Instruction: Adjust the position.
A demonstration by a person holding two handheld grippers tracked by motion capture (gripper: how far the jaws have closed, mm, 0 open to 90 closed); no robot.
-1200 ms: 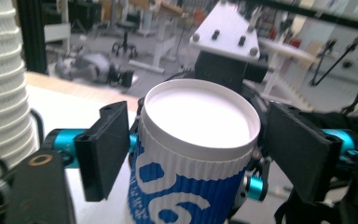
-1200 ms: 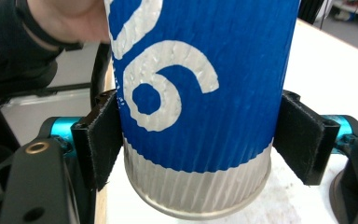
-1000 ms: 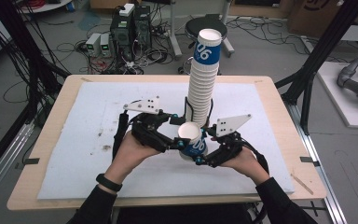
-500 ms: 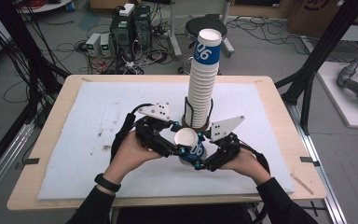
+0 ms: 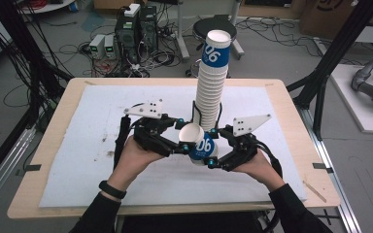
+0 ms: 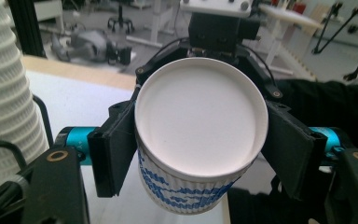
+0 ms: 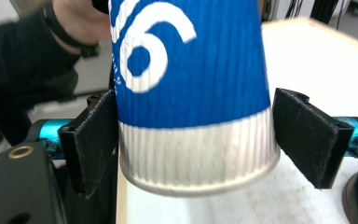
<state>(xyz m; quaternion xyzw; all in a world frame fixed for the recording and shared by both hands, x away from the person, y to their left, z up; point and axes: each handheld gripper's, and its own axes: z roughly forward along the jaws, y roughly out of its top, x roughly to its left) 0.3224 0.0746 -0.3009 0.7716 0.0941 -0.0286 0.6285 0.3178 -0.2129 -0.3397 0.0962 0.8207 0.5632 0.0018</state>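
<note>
Holding a paper cup [image 5: 200, 144] in the air between both claws, just in front of the tall cup stack [image 5: 209, 92] and above the white mat [image 5: 77, 145]. It lies tilted, with one white round end toward my left cam; can't tell if that's mouth or base.

L claw [image 5: 183, 138]: closed to about cup width, both pads pressed on the ribbed wall near that end, so it has the cup.

R claw [image 5: 212, 148]: also about cup width, at the other end. One pad is on the wall, the other just beside it. Can't tell if that one actually presses.

Handling, my guess: v. light, thin paper, and the wall dents w/ any real squeeze. The ribbed sleeve gives decent friction, so slip is unlikely. The rolled rim and the base ring are the stiff spots, so I'd pinch close to one of those, pads across the full width, min force. Mid-wall is the soft bit, so avoid it. The stack looks tippy too, so keep clear of it.
</note>
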